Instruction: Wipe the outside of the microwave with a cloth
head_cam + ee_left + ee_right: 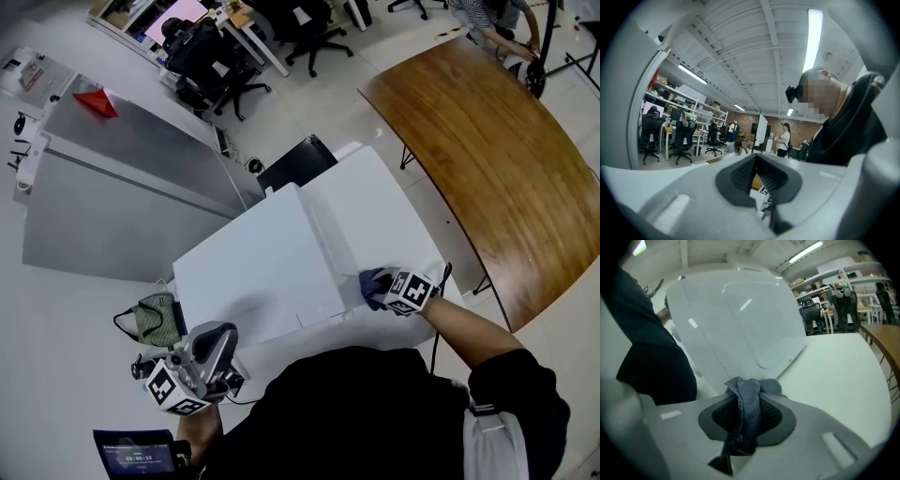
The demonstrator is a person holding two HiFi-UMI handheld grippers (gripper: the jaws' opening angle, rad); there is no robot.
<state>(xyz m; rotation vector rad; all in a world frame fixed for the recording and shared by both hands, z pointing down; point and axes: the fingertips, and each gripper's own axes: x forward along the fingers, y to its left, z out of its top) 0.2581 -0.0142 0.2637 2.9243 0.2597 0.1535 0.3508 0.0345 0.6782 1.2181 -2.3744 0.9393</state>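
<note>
So the big white microwave (pixel 253 272) sits on a white table (pixel 394 202), and the wiping step looks to be under way on its right side, down low near the front corner. The right gripper (pixel 377 286) is clamped on a bunched blue cloth (pixel 373 279), which is right up against that side where it meets the table. I'd guess the next move needs a steady drag along the panel, keeping the cloth pressed flat so it doesn't just skim.

The left gripper (pixel 211 345) hangs back by the person's body, well clear of the microwave.

The head view can't show the jaws. The right gripper view shows the cloth (pixel 747 404) squeezed between the pads, wadded rather than spread. The left gripper view, pointing up at the ceiling, shows its jaws together on nothing.
</note>
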